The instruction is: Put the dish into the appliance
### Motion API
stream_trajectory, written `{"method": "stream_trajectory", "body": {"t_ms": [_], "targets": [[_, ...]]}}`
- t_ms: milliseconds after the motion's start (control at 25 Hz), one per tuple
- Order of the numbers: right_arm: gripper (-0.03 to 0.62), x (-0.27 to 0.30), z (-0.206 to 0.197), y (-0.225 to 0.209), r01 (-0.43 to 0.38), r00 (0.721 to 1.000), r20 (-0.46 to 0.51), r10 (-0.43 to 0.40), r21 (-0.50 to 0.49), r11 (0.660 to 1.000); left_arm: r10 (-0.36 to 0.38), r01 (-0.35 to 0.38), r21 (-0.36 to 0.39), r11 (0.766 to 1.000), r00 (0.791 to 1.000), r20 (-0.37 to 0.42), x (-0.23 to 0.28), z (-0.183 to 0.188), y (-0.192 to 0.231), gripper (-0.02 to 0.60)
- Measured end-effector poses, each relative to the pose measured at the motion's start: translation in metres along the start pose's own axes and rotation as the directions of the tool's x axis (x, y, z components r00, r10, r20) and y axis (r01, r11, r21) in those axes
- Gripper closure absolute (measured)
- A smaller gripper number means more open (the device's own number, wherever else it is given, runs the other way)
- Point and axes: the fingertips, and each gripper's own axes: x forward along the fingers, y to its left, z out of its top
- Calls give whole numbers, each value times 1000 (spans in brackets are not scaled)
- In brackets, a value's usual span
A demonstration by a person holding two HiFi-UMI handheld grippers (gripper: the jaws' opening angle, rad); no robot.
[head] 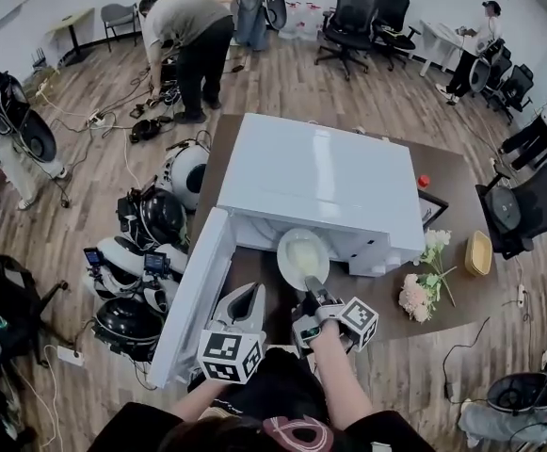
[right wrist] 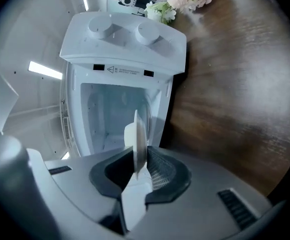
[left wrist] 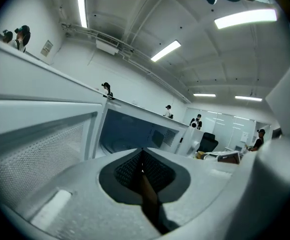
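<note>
A white appliance stands on the brown table with its door swung open to the left. My right gripper is shut on the rim of a round white dish, which hangs at the mouth of the cavity. In the right gripper view the dish stands on edge between the pads, in front of the open cavity. My left gripper sits just right of the door, jaws together and empty. In its own view the left gripper faces the door's mesh panel and the cavity.
Pink and white flowers lie on the table right of the appliance, with a pale basket and a small red thing beyond. Helmets and gear crowd the floor left of the door. People and office chairs stand farther off.
</note>
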Motion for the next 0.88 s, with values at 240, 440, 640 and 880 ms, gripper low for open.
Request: {"method": "stream_trajectory", "body": {"t_ms": [240,440,640,880], "targets": [[522,26,17,0,3,1000,-27,-3,7,1000,11,-11,9,1000,1000,11,7,3,0,575],[523,43,24,4,1,999,-42,-1,-8,1000,14,-14,12,1000,1000,13,14,2,0,575],[521,59,27,6,-8,999,-39,8,-17,1000,-19,18,17,1000,999,44,19,9,-2,575],[526,70,29,4,9,1000,-24,-9,-6,1000,-4,3,11,1000,999,54,18,10,4,575]]}}
